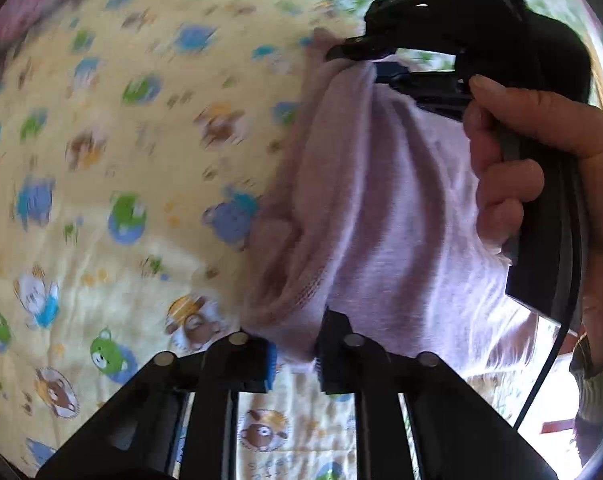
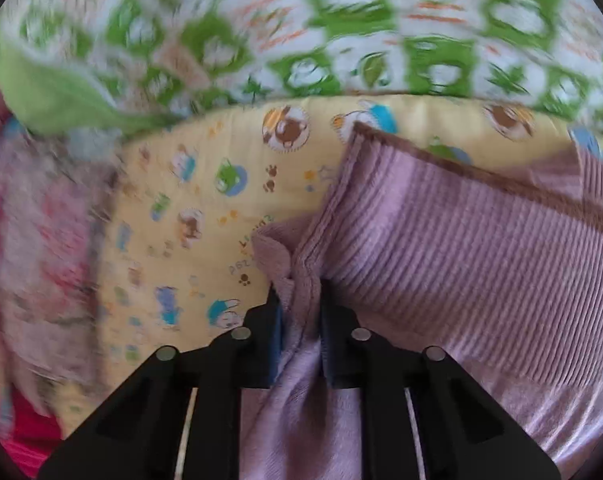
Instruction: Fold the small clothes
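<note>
A small lilac ribbed garment (image 1: pixel 381 208) hangs stretched between both grippers above a yellow animal-print sheet (image 1: pixel 101 140). My left gripper (image 1: pixel 297 354) is shut on one bunched edge of the garment. In the left wrist view, the right gripper (image 1: pixel 381 64) pinches the far edge at the upper right, held by a person's hand (image 1: pixel 541 160). Seen from the right wrist, the right gripper (image 2: pixel 301 320) is shut on a fold of the garment (image 2: pixel 461 248), whose brown-trimmed edge runs off to the right.
A green and white patterned cloth (image 2: pixel 301 32) lies beyond the yellow sheet (image 2: pixel 189 216). Blurred pink and red fabrics (image 2: pixel 41 240) are heaped at the left of the right wrist view. A black cable (image 1: pixel 549 360) trails from the right gripper.
</note>
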{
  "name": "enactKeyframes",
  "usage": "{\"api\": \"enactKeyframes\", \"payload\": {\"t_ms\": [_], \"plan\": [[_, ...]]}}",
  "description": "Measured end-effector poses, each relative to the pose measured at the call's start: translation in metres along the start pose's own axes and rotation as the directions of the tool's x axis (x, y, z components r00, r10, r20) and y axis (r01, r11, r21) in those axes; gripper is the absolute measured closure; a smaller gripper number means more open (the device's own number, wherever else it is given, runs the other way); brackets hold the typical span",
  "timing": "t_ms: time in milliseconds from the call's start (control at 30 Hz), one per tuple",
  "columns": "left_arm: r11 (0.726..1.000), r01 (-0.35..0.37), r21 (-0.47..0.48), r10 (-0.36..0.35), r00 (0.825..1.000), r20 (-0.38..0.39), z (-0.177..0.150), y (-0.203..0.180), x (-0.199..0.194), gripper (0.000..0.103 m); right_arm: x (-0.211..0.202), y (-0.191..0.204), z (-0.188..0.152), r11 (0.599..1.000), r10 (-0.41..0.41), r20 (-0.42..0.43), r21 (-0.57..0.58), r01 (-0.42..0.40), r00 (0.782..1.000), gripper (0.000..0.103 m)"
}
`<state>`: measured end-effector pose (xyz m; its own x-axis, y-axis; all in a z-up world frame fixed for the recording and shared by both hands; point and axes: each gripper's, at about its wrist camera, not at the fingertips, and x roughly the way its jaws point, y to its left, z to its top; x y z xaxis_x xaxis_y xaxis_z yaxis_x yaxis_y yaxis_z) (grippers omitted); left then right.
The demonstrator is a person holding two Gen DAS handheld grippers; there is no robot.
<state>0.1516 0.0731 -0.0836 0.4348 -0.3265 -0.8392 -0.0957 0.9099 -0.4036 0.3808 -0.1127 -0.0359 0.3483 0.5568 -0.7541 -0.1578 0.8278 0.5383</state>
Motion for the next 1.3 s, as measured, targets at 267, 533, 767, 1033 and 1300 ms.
{"api": "enactKeyframes", "payload": {"t_ms": [267, 533, 767, 1033, 1300], "plan": [[0.966, 0.073, 0.247, -0.094, 0.993, 0.076, -0.008, -0.079, -0.048, 0.092, -0.102, -0.056, -0.014, 0.978, 0.187, 0.122, 0.072, -0.197, 0.975, 0.088], [0.88, 0.196, 0.433, -0.216, 0.976, -0.003, -0.033, -0.183, -0.033, 0.093, -0.179, -0.136, -0.033, 0.987, 0.097, 0.192, 0.111, -0.12, 0.976, 0.088], [0.78, 0.285, 0.557, -0.271, 0.956, -0.11, -0.06, -0.27, 0.004, 0.094, -0.222, -0.21, -0.06, 0.988, -0.01, 0.241, 0.151, -0.027, 0.97, 0.088], [0.711, 0.311, 0.631, -0.234, 0.95, -0.205, -0.094, -0.325, 0.048, 0.095, -0.236, -0.262, -0.083, 0.984, -0.109, 0.228, 0.16, 0.073, 0.968, 0.088], [0.7, 0.352, 0.621, -0.233, 0.935, -0.267, -0.107, -0.331, 0.069, 0.094, -0.234, -0.305, -0.103, 0.966, -0.12, 0.23, 0.251, 0.06, 0.966, 0.088]]}}
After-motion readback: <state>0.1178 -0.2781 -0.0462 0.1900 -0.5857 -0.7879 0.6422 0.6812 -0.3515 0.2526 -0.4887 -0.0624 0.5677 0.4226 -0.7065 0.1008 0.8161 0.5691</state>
